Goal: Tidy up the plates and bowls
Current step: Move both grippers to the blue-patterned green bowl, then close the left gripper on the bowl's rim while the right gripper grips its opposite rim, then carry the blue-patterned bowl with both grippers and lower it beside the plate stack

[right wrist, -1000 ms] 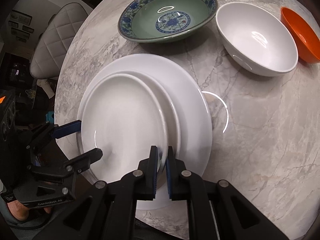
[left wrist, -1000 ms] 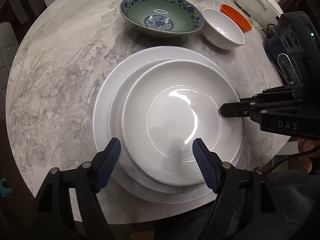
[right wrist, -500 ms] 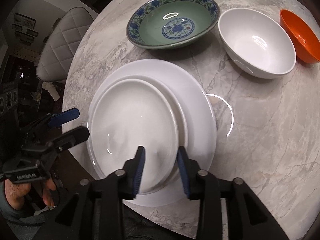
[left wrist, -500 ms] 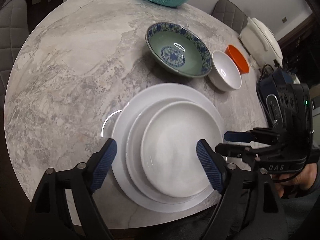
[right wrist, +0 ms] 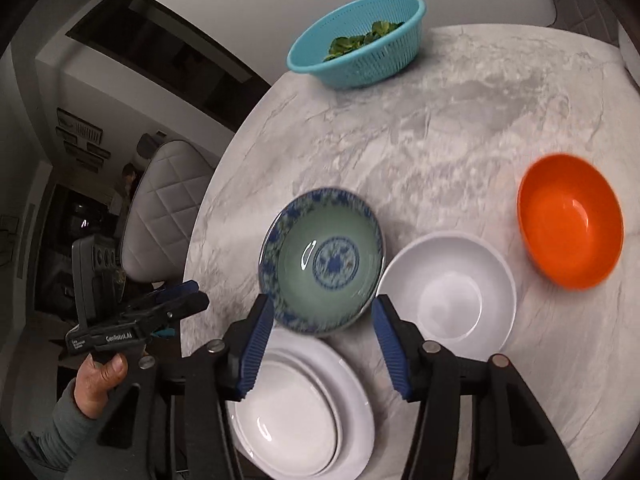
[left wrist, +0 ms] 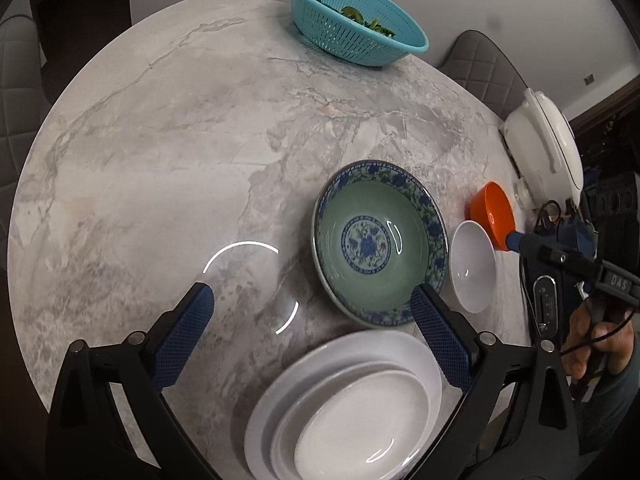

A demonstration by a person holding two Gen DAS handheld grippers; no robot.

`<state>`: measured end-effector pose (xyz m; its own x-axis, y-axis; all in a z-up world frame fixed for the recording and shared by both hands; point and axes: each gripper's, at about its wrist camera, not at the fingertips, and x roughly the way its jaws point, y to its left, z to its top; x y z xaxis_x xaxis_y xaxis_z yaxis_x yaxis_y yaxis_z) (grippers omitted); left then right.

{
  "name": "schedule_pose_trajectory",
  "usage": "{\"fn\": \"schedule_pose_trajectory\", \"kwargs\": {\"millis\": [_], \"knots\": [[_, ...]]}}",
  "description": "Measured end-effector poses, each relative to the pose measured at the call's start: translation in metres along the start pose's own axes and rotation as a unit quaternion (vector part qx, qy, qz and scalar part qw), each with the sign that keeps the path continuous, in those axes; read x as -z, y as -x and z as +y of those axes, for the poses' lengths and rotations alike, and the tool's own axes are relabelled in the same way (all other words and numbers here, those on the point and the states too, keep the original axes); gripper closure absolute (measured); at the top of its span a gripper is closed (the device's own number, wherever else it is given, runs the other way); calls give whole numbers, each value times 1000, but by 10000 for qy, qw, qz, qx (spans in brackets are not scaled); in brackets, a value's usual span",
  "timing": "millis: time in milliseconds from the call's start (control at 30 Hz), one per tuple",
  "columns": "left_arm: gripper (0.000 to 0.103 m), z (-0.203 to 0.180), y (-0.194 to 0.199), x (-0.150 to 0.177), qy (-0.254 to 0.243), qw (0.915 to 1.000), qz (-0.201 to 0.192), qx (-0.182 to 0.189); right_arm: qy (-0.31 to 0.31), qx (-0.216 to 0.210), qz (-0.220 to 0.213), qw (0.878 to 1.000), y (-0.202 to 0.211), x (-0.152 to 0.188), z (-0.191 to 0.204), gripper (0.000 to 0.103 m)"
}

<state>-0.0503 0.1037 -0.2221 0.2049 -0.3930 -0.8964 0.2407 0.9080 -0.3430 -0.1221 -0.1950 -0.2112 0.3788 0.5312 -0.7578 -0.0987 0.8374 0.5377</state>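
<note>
the stack of white plates [left wrist: 352, 412] sits at the near edge of the marble table [left wrist: 160, 160], three plates nested by size, the smallest on top. just behind it stand three bowls in a rough row: the green and blue patterned bowl [right wrist: 322, 266], the white bowl [right wrist: 448, 292] and the orange bowl [right wrist: 570, 226], each apart from the others. farther back is one teal colander [left wrist: 356, 24] with greens in it, and one white lidded appliance [left wrist: 544, 148] at the table's right edge. the left gripper [left wrist: 312, 316] hangs above the table with its jaws opening and already wide, nothing between them. the right gripper [right wrist: 322, 344] hovers over the near rim of the patterned bowl; its jaws stand partly apart and are closing a little, with no pad pressing on anything. the patterned bowl looks like glazed ceramic, so likely heavy, stiff, slippery and chippable; its wide flared rim is probably the place to pinch, one finger inside and one outside. the white and orange bowls seem lighter, perhaps plastic or melamine, and should nest if gripped at the rim.
</note>
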Motion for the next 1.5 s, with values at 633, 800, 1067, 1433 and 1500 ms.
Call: {"fn": "schedule_pose_trajectory", "kwargs": {"millis": [633, 800, 1067, 1433, 1500], "knots": [[60, -13, -84, -15, 80, 9969, 722, -295, 299, 221, 1597, 9865, -99, -68, -20, 61], [60, -13, -92, -15, 112, 9963, 811, -266, 539, 499, 1690, 9829, -111, -71, -14, 61], [80, -16, -106, -8, 76, 9951, 962, -200, 654, 577, 1999, 9759, -130, -69, -11, 65], [88, -13, -108, -17, 139, 9952, 944, -235, 664, 803, 2097, 9722, -138, -61, -15, 93], [89, -14, -103, -21, 136, 9955, 910, -234, 597, 775, 2032, 9742, -135, -60, -15, 93]]}}
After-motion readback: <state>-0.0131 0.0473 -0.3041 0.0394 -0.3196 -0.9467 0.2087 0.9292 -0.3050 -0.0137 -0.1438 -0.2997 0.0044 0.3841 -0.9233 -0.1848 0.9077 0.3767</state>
